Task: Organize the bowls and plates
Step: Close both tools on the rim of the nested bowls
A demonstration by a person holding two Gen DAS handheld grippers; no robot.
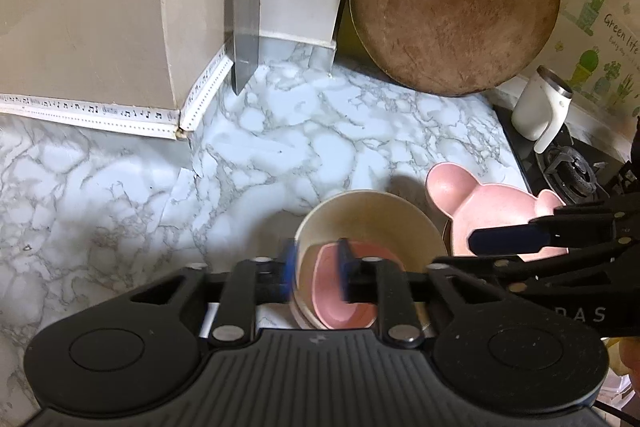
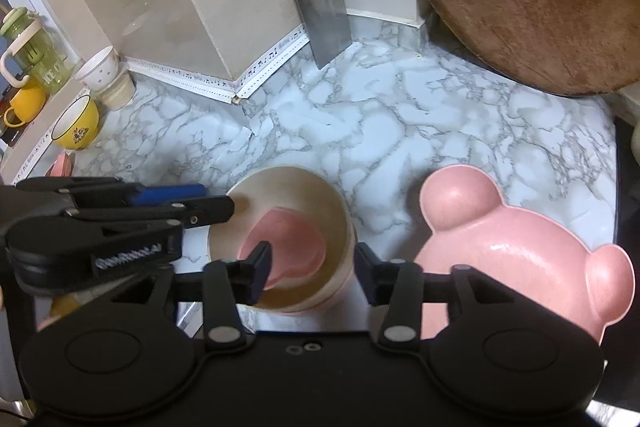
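Cream bowl pinched at its rim, nesting step in hand.

The cream bowl (image 2: 280,239), holding a pink dish (image 2: 286,247), sits mid-tabletop (image 2: 400,123); the left gripper (image 1: 316,267) seemingly clamps its nine-o'clock rim, the right gripper (image 2: 312,267) is spread, and the bear plate (image 2: 516,251) at three o'clock probably goes next.

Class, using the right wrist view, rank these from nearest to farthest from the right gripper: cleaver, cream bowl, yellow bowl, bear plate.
1. Cream bowl, rim between the right gripper's fingers.
2. Bear plate, just right of it.
3. Yellow bowl, far left.
4. Cleaver, leaning at the back wall.
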